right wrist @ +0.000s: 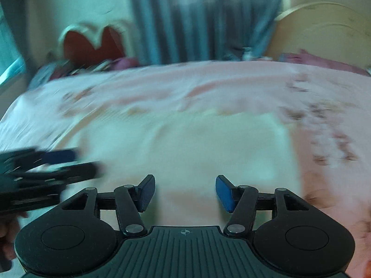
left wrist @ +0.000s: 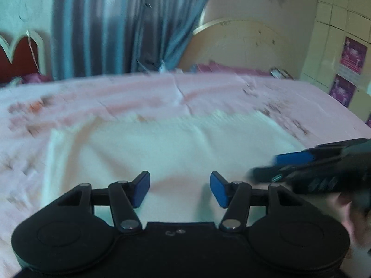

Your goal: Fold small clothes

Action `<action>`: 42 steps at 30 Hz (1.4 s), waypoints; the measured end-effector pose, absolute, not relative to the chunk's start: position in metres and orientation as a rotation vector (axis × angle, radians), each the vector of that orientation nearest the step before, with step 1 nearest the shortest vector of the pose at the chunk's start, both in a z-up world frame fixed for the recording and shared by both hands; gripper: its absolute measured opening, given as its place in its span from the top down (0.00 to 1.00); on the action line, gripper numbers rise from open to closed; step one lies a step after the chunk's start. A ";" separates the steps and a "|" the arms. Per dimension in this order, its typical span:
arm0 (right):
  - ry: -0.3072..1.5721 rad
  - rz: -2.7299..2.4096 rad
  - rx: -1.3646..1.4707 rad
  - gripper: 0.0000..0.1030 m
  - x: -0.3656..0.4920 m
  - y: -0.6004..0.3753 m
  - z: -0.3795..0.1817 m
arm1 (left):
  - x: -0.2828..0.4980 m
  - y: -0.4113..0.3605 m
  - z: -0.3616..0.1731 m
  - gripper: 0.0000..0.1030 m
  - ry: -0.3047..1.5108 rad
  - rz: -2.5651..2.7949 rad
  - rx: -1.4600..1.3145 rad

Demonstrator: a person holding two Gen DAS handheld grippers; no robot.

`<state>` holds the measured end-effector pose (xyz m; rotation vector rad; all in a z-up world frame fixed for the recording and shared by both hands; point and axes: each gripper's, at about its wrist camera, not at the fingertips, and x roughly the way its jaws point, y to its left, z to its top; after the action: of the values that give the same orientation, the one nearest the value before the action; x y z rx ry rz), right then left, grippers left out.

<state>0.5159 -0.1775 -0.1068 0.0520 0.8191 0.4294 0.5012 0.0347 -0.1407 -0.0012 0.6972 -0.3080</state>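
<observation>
- A wide bed under a pale pink sheet with a faded floral print [left wrist: 289,92] fills both views; motion blur smears its pattern.
- Behind it hang grey-blue curtains [left wrist: 111,27], with one cream arched headboard [left wrist: 243,44] and one red headboard with white scalloped trim [right wrist: 92,44].
- One white knitted garment [left wrist: 167,146] lies spread flat on the sheet, near the front edge.
- Two grippers: the black left gripper with blue pads [left wrist: 179,190] hovers over the garment, fingers apart, holding nothing.
- The black right gripper with blue pads [right wrist: 185,193] hovers beside it, likewise spread and empty.
</observation>
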 end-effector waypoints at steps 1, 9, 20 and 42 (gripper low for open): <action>0.833 0.414 0.019 0.43 0.514 -0.173 -0.112 | 0.499 0.030 -0.146 0.47 0.710 -0.297 0.029; 0.819 0.438 0.055 0.43 0.474 -0.175 -0.098 | 0.455 0.041 -0.144 0.48 0.686 -0.266 -0.011; 0.857 0.390 0.040 0.84 0.419 -0.193 -0.107 | 0.406 0.054 -0.154 0.52 0.711 -0.193 0.045; 0.844 0.167 0.083 0.85 0.407 -0.264 -0.102 | 0.402 0.082 -0.154 0.54 0.736 -0.062 0.006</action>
<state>0.4075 -0.2638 -0.1022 0.0832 0.8443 0.1666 0.4023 0.0820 -0.1538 0.0062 0.7365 -0.0624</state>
